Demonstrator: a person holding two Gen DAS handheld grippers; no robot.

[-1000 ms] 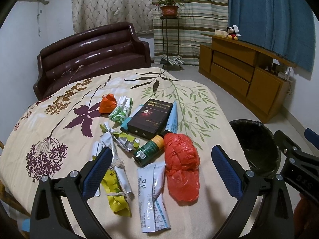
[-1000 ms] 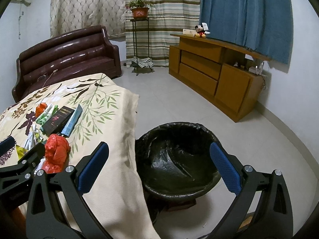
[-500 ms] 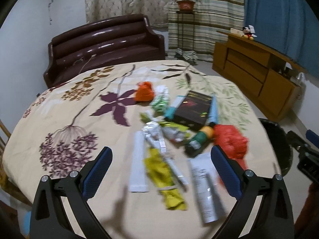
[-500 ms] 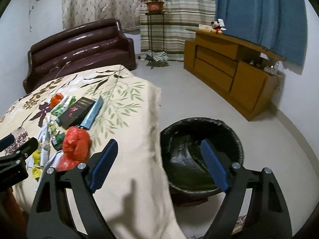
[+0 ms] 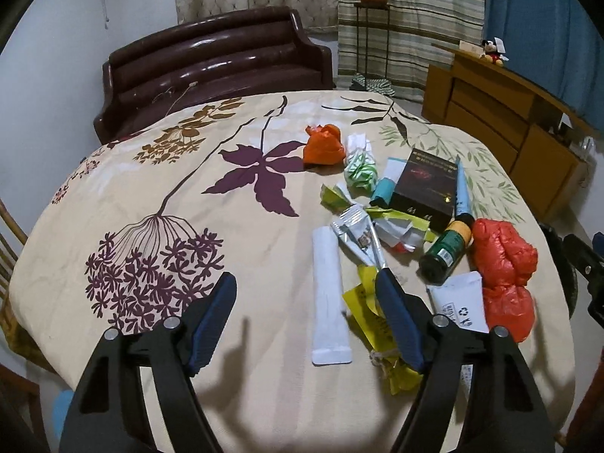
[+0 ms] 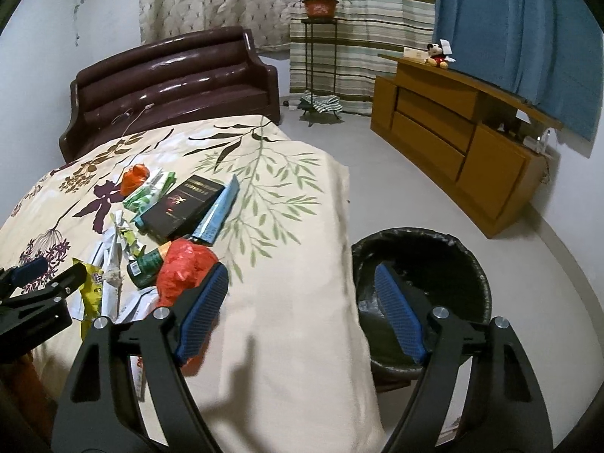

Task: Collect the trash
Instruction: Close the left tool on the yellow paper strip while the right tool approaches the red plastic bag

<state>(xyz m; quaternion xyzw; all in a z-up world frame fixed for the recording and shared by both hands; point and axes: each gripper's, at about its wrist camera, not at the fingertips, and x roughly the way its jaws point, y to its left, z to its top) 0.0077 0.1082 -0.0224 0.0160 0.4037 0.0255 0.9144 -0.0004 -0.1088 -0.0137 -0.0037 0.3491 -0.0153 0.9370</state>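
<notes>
Trash lies on the floral tablecloth [image 5: 158,196]: a red plastic bag [image 5: 504,264], a green bottle [image 5: 445,251], a black box [image 5: 424,187], an orange bag [image 5: 324,147], a white packet [image 5: 328,294], a yellow wrapper [image 5: 372,311] and several other wrappers. My left gripper [image 5: 305,315] is open and empty, low over the table's near edge, with its right finger over the yellow wrapper. My right gripper [image 6: 300,311] is open and empty over the table's right edge, between the red bag [image 6: 185,268] and the black-lined trash bin [image 6: 422,290] on the floor.
A dark brown sofa [image 5: 215,64] stands behind the table. A wooden cabinet [image 6: 460,136] runs along the right wall. A plant stand [image 6: 319,53] is by the curtains. A chair back [image 5: 7,241] shows at the left edge. Grey floor surrounds the bin.
Both grippers have swung left; the trash pile now lies right of centre in the left view. Both pairs of fingers have narrowed but stay open. Nothing was picked up.
</notes>
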